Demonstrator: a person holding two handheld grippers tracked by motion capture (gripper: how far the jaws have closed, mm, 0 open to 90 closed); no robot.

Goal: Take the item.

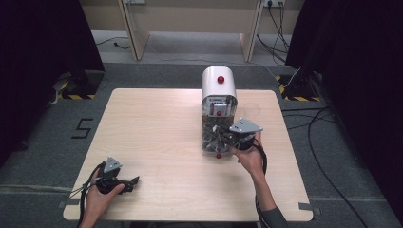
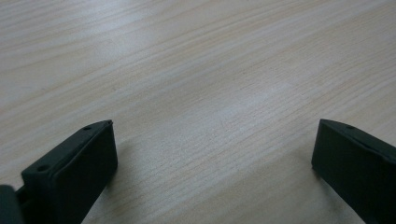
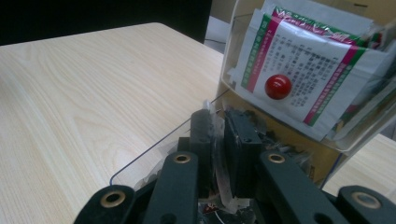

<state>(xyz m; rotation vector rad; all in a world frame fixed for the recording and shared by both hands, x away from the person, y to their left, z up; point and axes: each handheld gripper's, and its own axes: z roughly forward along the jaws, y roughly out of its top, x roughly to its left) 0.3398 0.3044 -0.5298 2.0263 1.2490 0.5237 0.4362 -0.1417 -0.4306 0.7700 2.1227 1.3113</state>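
Note:
A white-topped dispenser box (image 1: 218,84) stands at the table's middle back, and its clear lower drawer (image 1: 212,142) holds dark packets. My right gripper (image 1: 227,137) reaches into that drawer from the right. In the right gripper view the right gripper (image 3: 218,122) is shut on a thin clear-wrapped packet (image 3: 218,156) pinched between its jaws. Above it, a clear compartment with a red knob (image 3: 278,86) holds white packets (image 3: 308,56) printed in green and pink. My left gripper (image 1: 135,180) rests low at the front left, and in its own view the left gripper (image 2: 215,154) is open over bare wood.
The light wooden table (image 1: 157,123) has free room on its whole left half. The drawer's clear edge (image 3: 140,163) juts out toward my right gripper. Dark curtains, cables and desk legs lie beyond the table on the floor.

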